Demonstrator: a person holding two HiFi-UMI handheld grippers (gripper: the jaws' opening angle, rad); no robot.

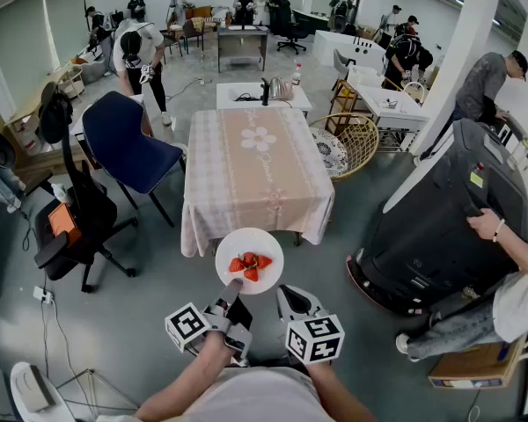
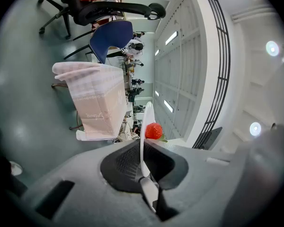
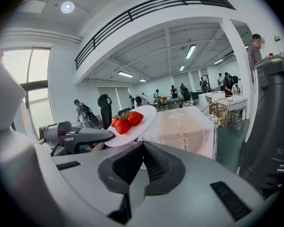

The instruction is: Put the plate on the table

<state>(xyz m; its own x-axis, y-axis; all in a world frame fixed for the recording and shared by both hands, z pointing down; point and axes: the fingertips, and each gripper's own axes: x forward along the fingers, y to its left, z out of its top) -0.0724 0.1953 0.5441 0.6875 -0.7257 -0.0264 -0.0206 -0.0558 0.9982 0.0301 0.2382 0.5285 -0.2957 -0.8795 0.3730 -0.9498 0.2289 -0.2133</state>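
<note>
A white plate (image 1: 249, 240) carrying three strawberries (image 1: 250, 265) hangs in the air just short of the near end of the table (image 1: 255, 170), which has a pink-and-white cloth. My left gripper (image 1: 233, 288) is shut on the plate's near rim. In the left gripper view the plate (image 2: 146, 122) is edge-on between the jaws (image 2: 143, 167), with one strawberry (image 2: 154, 131) beside it. My right gripper (image 1: 286, 295) sits close to the right of the rim, shut and holding nothing. In the right gripper view the plate (image 3: 142, 117) floats past its tips (image 3: 142, 148), ahead of the table (image 3: 180, 126).
A blue chair (image 1: 128, 148) and a black office chair (image 1: 75, 209) stand left of the table. A wicker basket chair (image 1: 348, 143) and a large black machine (image 1: 449, 218) with a person's hand (image 1: 488, 227) on it are to the right. Several people work at the back.
</note>
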